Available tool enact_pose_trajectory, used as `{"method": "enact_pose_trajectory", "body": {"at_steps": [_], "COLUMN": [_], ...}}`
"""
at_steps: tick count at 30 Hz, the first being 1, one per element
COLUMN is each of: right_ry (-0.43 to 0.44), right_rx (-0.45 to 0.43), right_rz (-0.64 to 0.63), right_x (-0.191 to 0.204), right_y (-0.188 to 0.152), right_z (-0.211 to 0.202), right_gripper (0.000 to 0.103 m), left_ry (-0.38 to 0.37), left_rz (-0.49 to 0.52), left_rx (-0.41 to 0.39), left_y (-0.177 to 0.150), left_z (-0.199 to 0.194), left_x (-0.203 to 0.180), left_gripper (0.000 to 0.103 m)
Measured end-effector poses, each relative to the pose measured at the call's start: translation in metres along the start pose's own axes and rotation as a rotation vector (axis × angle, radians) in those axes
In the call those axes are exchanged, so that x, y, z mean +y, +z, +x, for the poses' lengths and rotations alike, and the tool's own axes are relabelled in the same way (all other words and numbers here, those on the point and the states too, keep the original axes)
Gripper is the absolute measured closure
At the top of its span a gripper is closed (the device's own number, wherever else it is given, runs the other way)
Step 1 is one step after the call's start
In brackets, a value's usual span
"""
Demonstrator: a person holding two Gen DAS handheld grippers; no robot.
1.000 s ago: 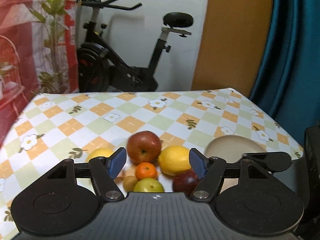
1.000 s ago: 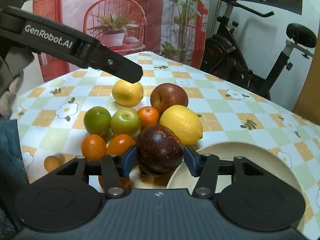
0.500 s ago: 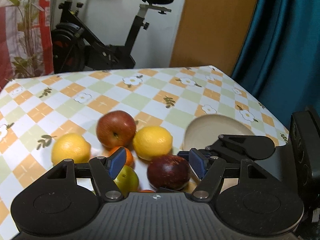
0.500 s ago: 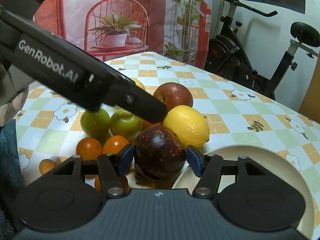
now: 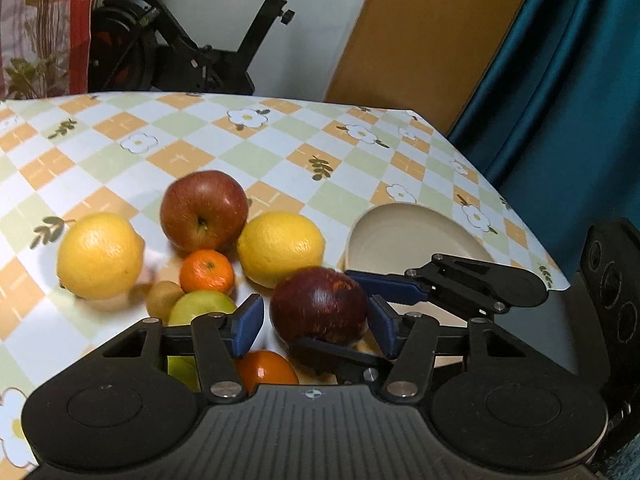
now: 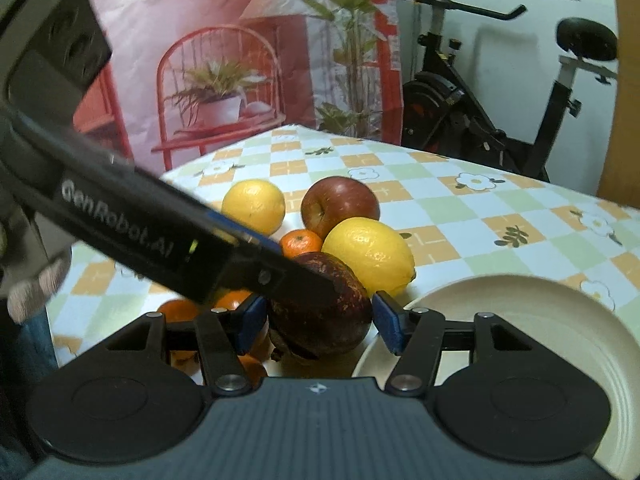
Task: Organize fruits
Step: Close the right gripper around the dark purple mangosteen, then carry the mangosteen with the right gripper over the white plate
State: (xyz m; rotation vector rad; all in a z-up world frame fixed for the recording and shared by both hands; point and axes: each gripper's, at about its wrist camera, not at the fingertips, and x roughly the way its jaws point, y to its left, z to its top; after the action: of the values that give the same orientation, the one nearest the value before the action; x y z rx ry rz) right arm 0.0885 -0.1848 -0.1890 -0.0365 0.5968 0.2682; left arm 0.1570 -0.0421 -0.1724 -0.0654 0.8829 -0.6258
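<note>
A checked tablecloth (image 5: 280, 152) fronts an exercise bike (image 5: 192, 44). Both grippers crowd one dark red fruit (image 5: 320, 304) just left of the cream plate (image 5: 400, 232). The left gripper (image 5: 316, 326) is closing around it, the right gripper (image 6: 320, 322) brackets it, half spread; they could collide or knock it away. Only the right view shows a gloved hand (image 6: 36, 284).

A table covered by a checked cloth (image 5: 280, 148) of orange, pale green and white squares with printed flowers is seen filling the foreground. Behind its far edge a black exercise bike (image 5: 192, 40) is parked against a white wall (image 5: 224, 8). Beyond the far right corner an orange-brown panel (image 5: 432, 28) is shown, flanked by a teal curtain (image 5: 572, 80). A red-toned backdrop (image 6: 224, 60) printed with a chair and plants is hung past the far left corner.
</note>
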Motion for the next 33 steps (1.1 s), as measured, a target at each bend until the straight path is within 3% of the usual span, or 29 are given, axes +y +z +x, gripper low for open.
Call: {"method": "enact_pose_trajectory", "body": {"at_steps": [10,14,21,33], "right_ry": [-0.034,-0.074,-0.095,-0.049], "right_rx": [-0.086,-0.115,-0.101,-0.087], "right_rz": [0.098,0.133,0.274,0.435], "right_x": [-0.006,-0.014,-0.043,-0.074], "right_y": [0.003,0.004,-0.008,-0.016], "right_z": [-0.024,-0.037,-0.046,-0.040], "right_gripper": [0.043,0.043,0.043,0.042], "left_ry": [-0.035,-0.048,-0.049,-0.029], "left_rz": [0.027,0.061,0.087,0.052], "left_rx": [-0.062,-0.052,0.000,-0.014], "left_y": [0.012,0.021,0.026,0.030], "left_z": [-0.002,0.010,0.036,0.051], "left_x": [-0.021,-0.037,-0.049,-0.047], "left_gripper": [0.045,0.045,0.045,0.045]}}
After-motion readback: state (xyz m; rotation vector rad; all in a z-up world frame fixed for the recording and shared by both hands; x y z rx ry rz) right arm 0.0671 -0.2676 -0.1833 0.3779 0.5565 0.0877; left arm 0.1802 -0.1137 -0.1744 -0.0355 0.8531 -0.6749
